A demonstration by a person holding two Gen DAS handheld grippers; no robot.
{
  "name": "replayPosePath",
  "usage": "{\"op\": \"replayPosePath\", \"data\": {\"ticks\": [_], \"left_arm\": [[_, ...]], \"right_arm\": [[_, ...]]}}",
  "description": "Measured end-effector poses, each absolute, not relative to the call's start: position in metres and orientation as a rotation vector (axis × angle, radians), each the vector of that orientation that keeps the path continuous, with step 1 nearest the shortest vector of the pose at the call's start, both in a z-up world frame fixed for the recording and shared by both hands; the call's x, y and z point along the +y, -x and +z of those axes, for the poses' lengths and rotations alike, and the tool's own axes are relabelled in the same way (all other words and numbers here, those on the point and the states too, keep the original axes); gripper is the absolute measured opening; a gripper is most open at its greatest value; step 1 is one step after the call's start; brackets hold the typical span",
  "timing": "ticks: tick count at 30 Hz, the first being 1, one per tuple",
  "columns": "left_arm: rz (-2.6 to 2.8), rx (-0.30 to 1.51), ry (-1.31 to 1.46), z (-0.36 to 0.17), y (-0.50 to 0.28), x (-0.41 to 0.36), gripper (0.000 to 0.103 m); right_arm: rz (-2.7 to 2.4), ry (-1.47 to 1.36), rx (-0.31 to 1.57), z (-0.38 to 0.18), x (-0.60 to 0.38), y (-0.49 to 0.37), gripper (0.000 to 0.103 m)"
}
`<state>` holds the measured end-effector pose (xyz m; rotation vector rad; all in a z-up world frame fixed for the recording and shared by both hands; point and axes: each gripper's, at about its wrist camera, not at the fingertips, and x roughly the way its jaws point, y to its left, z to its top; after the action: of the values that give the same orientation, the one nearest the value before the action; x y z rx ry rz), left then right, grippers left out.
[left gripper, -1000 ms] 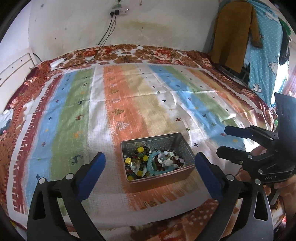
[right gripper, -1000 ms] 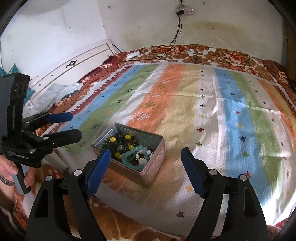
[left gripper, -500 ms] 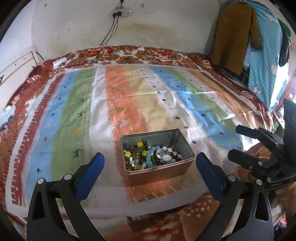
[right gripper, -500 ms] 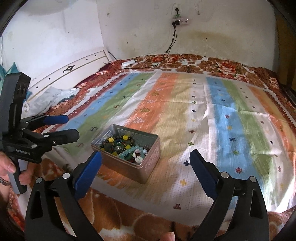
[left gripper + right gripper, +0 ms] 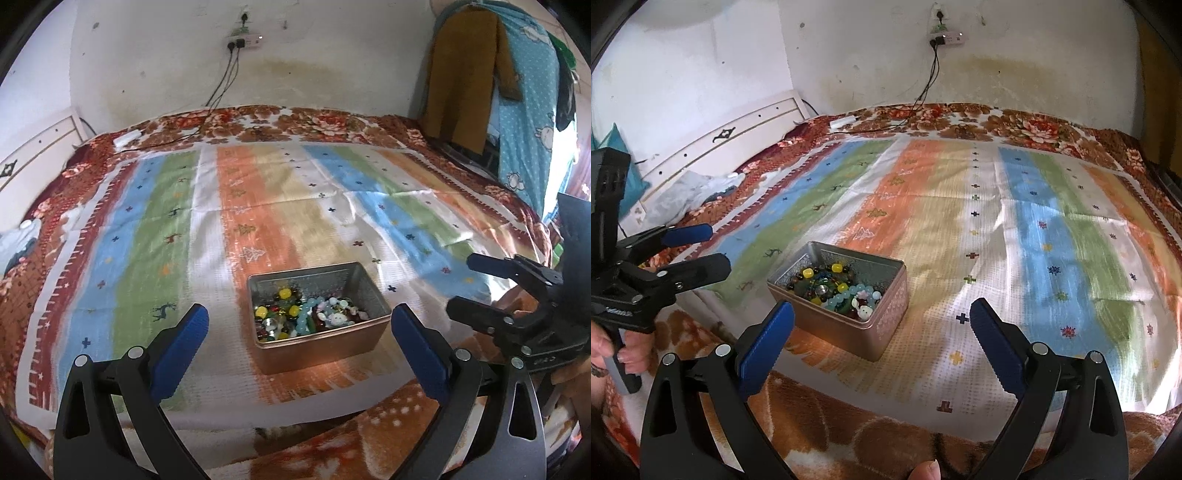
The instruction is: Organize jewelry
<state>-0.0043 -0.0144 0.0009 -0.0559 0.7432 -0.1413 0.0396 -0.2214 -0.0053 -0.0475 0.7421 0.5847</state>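
An open metal tin (image 5: 373, 293) (image 5: 886, 295) stands on the striped cloth near the bed's front edge. It holds a heap of bead jewelry (image 5: 306, 319) (image 5: 842, 291): yellow, turquoise, white and dark beads. My left gripper (image 5: 297, 334) is open and empty, just short of the tin; it also shows at the left of the right wrist view (image 5: 709, 251). My right gripper (image 5: 881, 332) is open and empty, to the tin's right and short of it; it shows at the right of the left wrist view (image 5: 465, 288).
The striped cloth (image 5: 258, 206) covers a floral blanket (image 5: 295, 122) on a bed. A white headboard (image 5: 713, 147) is at the left. Cables (image 5: 221, 85) run from a wall socket. Clothes (image 5: 480, 66) hang at the right.
Both grippers have drawn back and lifted a little, so the tin sits lower and nearer the middle between the fingers. Both stayed open. The tin has not moved.
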Motion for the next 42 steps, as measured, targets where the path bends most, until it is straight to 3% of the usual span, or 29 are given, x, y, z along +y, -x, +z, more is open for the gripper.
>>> {"op": "replayPosePath", "data": {"ticks": [42], "left_arm": [[-0.097, 0.704, -0.012, 0.0006, 0.0076, -0.0204, 0.097]], "right_arm": [[0.595, 0.067, 0.749, -0.0097, -0.2147, -0.0358, 0.097]]}}
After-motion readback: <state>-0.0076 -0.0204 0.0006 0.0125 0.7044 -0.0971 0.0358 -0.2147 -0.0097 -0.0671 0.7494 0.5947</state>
